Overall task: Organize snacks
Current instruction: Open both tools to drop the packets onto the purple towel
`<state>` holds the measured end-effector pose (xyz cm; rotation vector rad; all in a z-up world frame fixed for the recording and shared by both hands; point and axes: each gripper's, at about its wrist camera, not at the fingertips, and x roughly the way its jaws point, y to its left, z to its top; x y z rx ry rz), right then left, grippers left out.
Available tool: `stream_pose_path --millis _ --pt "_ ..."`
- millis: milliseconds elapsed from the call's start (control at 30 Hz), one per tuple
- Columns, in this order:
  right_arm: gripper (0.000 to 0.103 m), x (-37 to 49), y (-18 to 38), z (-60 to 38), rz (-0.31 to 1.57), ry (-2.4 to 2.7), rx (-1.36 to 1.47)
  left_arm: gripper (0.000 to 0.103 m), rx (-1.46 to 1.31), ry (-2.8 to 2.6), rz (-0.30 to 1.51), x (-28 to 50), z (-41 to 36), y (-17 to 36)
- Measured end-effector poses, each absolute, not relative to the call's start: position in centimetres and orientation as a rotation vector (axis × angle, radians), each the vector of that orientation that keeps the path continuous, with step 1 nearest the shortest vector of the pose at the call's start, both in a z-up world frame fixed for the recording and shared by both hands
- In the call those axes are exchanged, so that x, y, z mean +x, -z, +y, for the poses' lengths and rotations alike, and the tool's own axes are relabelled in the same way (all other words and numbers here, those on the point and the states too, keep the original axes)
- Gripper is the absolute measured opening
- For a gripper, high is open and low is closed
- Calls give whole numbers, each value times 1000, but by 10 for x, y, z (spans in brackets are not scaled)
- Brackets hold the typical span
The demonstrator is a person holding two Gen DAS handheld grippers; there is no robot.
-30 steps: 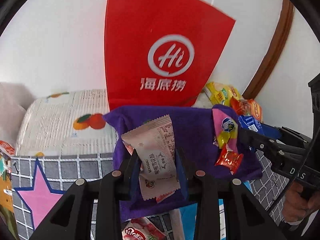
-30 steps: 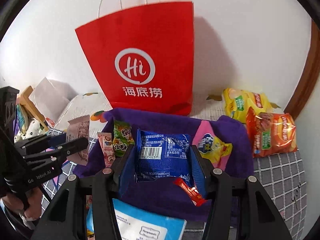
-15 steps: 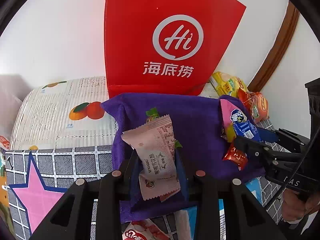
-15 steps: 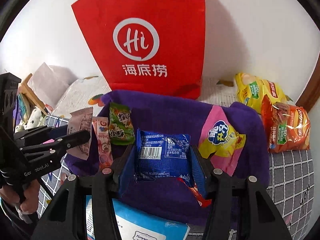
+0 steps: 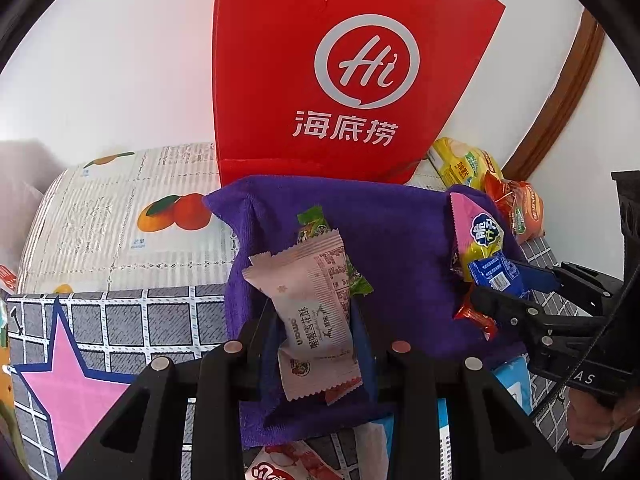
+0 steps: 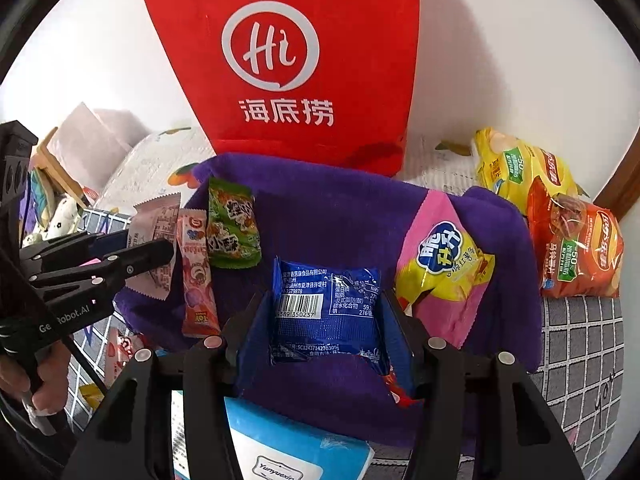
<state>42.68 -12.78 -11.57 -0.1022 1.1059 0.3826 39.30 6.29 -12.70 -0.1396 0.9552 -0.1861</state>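
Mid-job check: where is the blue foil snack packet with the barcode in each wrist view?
Left wrist view: blue foil snack packet far right, at the tips of the right gripper.
Right wrist view: bottom centre, between that gripper's fingers, over the purple cloth.
Shared landmark: red paper bag with white Hi logo behind.

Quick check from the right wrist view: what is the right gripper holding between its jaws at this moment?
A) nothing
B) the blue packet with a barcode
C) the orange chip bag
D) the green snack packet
B: the blue packet with a barcode sits clamped between the jaws of the right gripper, over the purple cloth.
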Motion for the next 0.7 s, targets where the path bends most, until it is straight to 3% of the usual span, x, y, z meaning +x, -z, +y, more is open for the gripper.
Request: stream_pose_path --millis 700 --pt "55 429 133 -120 1165 -389 -145 32 -148 176 961 396 69 129"
